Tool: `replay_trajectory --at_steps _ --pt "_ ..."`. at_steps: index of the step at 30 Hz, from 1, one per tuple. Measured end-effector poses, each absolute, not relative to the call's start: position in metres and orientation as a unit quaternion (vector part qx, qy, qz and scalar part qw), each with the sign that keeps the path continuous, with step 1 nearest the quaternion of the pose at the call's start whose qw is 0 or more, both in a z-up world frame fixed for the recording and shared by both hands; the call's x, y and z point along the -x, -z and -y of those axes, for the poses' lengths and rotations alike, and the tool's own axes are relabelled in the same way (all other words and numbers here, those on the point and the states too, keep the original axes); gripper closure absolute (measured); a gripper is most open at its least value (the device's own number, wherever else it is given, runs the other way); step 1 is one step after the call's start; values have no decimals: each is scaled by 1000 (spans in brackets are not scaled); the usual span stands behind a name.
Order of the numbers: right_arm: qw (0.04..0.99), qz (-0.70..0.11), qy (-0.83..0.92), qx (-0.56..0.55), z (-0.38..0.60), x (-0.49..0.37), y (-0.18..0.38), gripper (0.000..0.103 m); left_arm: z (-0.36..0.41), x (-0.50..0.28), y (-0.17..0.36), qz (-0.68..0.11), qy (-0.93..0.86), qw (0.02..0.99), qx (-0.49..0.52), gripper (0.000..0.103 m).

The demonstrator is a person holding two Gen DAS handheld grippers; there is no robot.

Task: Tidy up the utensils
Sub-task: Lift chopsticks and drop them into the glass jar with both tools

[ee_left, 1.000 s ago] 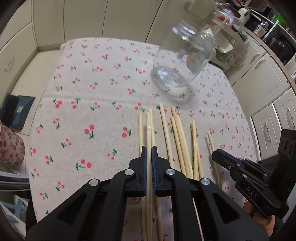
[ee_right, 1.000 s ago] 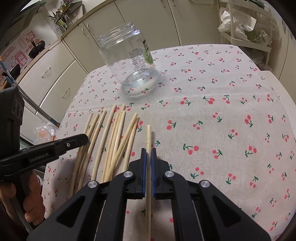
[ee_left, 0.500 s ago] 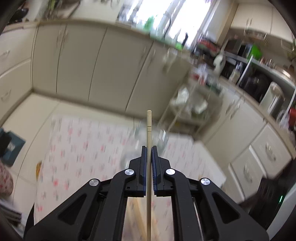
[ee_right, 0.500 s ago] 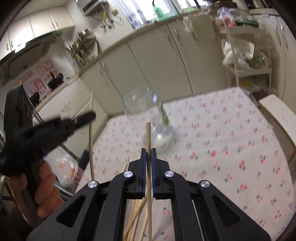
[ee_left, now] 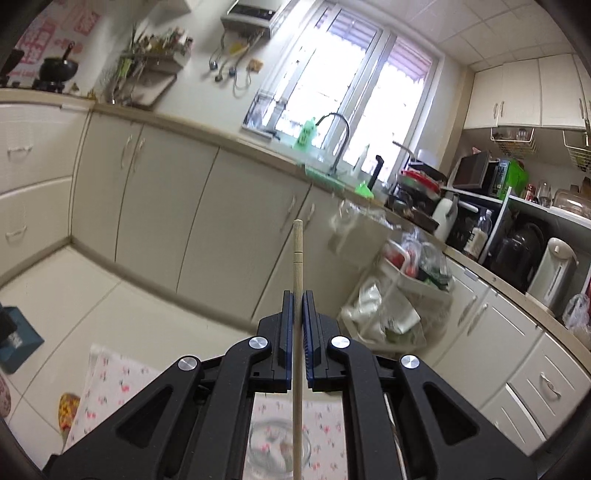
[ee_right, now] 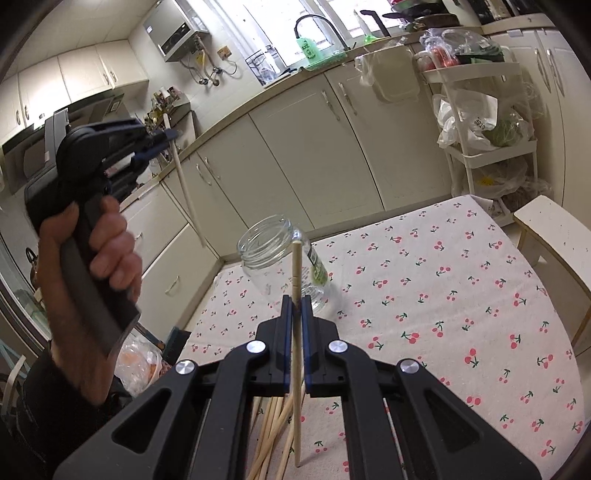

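- The left wrist camera sits just behind its jaws and faces almost level across the kitchen, toward the window (ee_left: 354, 85) and sink faucet (ee_left: 338, 142); only a low strip of the cherry-print cloth (ee_left: 110, 380) shows.
- The right wrist camera, equally close behind its jaws, tilts down over the desk, taking in the glass jar (ee_right: 284, 266) and the left gripper (ee_right: 162, 142) raised at left.
- Both views share the jar (ee_left: 279, 450), the cloth (ee_right: 443, 295), the faucet (ee_right: 321, 26) and the white trolley (ee_right: 487, 122).

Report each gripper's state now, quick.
Left gripper: shut on a chopstick, lifted.
Right gripper: shut on another chopstick, near the glass jar.
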State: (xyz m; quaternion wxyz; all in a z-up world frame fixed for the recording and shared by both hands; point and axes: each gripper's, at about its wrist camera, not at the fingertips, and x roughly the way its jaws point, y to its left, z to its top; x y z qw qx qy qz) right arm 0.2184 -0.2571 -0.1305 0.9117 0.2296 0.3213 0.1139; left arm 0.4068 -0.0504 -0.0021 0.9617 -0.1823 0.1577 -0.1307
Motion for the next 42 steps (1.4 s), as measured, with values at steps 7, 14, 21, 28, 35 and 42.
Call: replay_trajectory --at_steps 7,14,21,28,35,42 --pt "912 -317 -115 -235 261 -218 130 97 70 -422 12 -137 103 974 150 98" --pt "914 -309 -111 -237 264 -220 125 97 78 -434 49 -160 91 974 130 98" --pt "930 -266 -114 -227 266 -241 90 97 80 -425 81 -198 102 970 100 98" --pt "943 -220 -122 -216 262 -257 53 97 77 -413 101 -236 126 961 71 98" --pt "949 -193 -131 -211 258 -265 27 97 69 -399 105 -253 140 956 57 95" --pt "948 -188 -138 -219 256 -278 19 97 58 -392 105 -261 142 953 54 76"
